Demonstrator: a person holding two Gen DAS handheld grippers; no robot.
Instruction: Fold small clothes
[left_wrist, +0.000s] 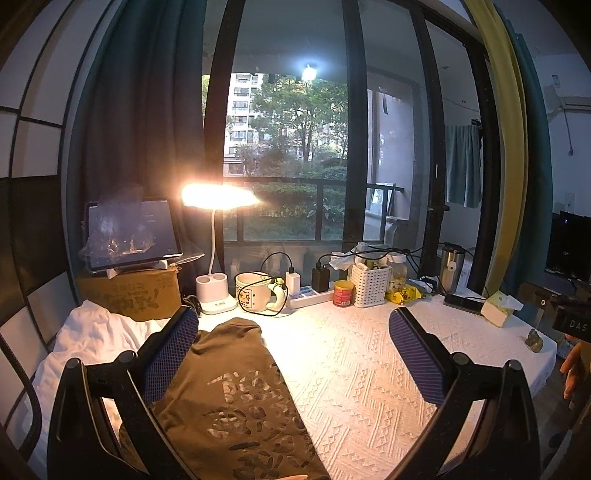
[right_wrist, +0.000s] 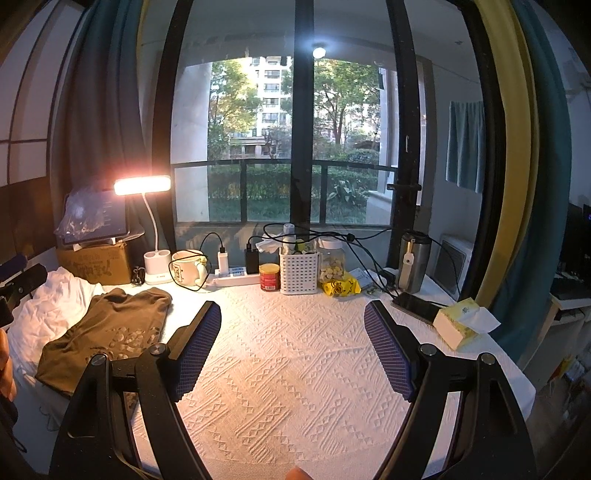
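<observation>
Clearly the olive-brown garment (right_wrist: 107, 332) is lying toward the left edge of the tabletop (right_wrist: 295, 350), partly over a rumpled white cloth (right_wrist: 48, 306) at the far-left corner, and that placement is deciding the coming move. Its long axis is running from the near-left edge back toward the desk lamp (right_wrist: 147, 221), with the printed side (left_wrist: 255, 410) facing up.

The left gripper (left_wrist: 295, 354) is hovering directly over it, jaws spread wide and holding nothing; its left finger (left_wrist: 170, 354) is sitting above the garment's left portion, while the other is hanging over bare white tablecloth.

The right gripper (right_wrist: 291, 347) is also gaping wide and empty, pointing at the open middle of the tabletop, with the garment lying off to its left, well apart.

By my judgement the left gripper is nearer and better placed to take an edge first; the right would need to travel leftward to join.
</observation>
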